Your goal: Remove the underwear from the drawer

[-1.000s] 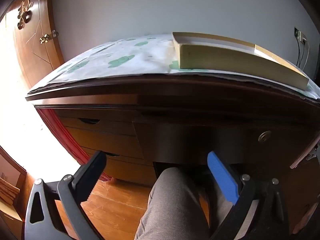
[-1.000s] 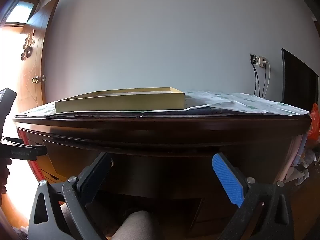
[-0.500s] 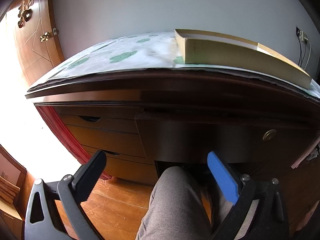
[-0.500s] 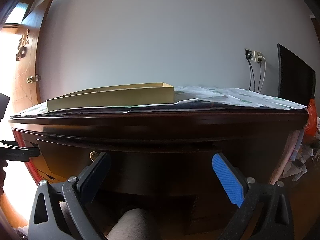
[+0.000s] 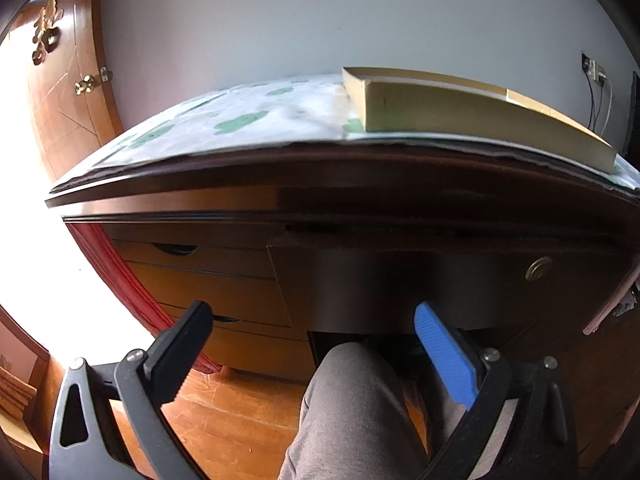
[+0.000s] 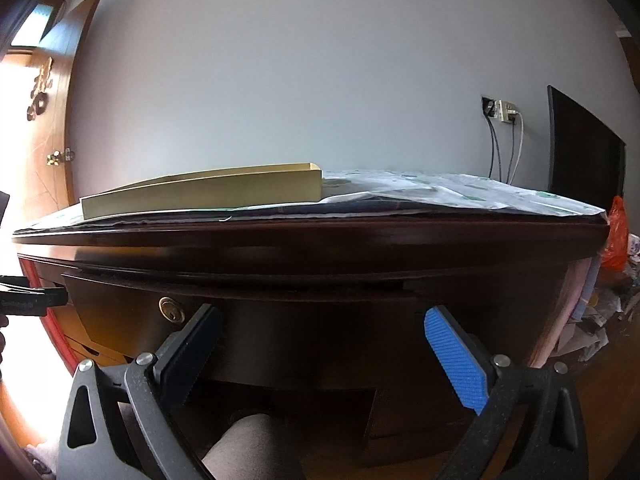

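The dark wooden desk's wide middle drawer (image 5: 400, 280) is closed; its round brass lock (image 5: 538, 269) shows at the right. The same drawer (image 6: 300, 332) and lock (image 6: 171, 309) show in the right wrist view. No underwear is visible. My left gripper (image 5: 316, 332) is open and empty, held in front of and below the drawer. My right gripper (image 6: 324, 332) is open and empty, close in front of the drawer face. The left gripper's edge (image 6: 32, 296) shows at the far left of the right wrist view.
A shallow tan cardboard tray (image 5: 460, 108) lies on the patterned cloth covering the desk top (image 5: 240, 120). Side drawers (image 5: 200, 280) are at the left. My grey-trousered knee (image 5: 352, 408) is under the desk. A wooden door (image 5: 64, 80) and a dark monitor (image 6: 580, 152) flank the desk.
Both grippers have dropped slightly and shifted right relative to the desk; the drawer lock has come into the right wrist view. Both stay open. The drawer stays closed.
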`<state>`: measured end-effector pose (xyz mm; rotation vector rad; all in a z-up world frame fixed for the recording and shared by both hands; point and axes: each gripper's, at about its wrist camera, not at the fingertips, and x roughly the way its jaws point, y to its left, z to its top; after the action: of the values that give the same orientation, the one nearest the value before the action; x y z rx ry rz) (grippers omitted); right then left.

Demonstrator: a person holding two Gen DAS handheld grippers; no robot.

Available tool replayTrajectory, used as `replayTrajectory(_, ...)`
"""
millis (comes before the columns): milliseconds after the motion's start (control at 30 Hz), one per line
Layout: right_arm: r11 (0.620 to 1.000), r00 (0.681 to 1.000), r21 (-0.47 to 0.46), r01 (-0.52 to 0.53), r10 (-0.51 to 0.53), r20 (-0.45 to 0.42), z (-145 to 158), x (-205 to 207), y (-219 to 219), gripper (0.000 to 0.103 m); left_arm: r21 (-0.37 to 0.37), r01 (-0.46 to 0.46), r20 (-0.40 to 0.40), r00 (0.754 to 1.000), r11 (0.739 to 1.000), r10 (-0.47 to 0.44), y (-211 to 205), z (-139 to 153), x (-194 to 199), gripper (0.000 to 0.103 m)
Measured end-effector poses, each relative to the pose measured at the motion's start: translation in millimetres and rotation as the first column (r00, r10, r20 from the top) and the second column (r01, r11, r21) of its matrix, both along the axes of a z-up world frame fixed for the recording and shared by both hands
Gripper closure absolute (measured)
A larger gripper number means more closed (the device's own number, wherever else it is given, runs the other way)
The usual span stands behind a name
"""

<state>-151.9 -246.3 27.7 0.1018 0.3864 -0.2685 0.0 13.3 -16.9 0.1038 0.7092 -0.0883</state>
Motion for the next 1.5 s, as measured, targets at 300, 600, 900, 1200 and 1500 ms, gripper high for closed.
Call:
replayTrajectory(300, 1.0, 0.998, -0.019, -0.007, 0.005, -0.07, -14.3, 6.2, -19.8, 0.001, -0.019, 0.025, 0.018, 1.0, 1.0, -0.024, 11.8, -13.2, 2.9, 0.001)
replayTrajectory(600, 0.998, 0.994, -0.013, -0.058, 0.057, -0.089, -21.8, 4.3, -46.7, 0.001, -0.049, 0.121, 0.065, 0.991, 0.992, -0.117, 4.1, -16.2, 7.8, 0.001)
replayTrajectory(900, 0.991, 0.989, 0.085, -0.101, 0.109, -0.097, -28.6, 15.5, -72.5, 0.001, -0.074, 0.141, 0.085, 0.987, 0.987, -0.135, 8.2, -16.2, 15.9, 0.001)
replayTrajectory(1200, 0.971, 0.96, 0.099, -0.219, 0.232, -0.154, -36.6, 42.0, -76.6, 0.001, -0.068, 0.157, 0.082, 0.985, 0.985, -0.151, 10.0, -20.9, 21.8, 0.001)
replayTrajectory(1500, 0.95, 0.934, 0.125, -0.286, 0.306, -0.184, -42.6, 65.5, -78.2, 0.001, -0.087, 0.199, 0.091, 0.977, 0.976, -0.192, 10.1, -19.0, 28.7, 0.001)
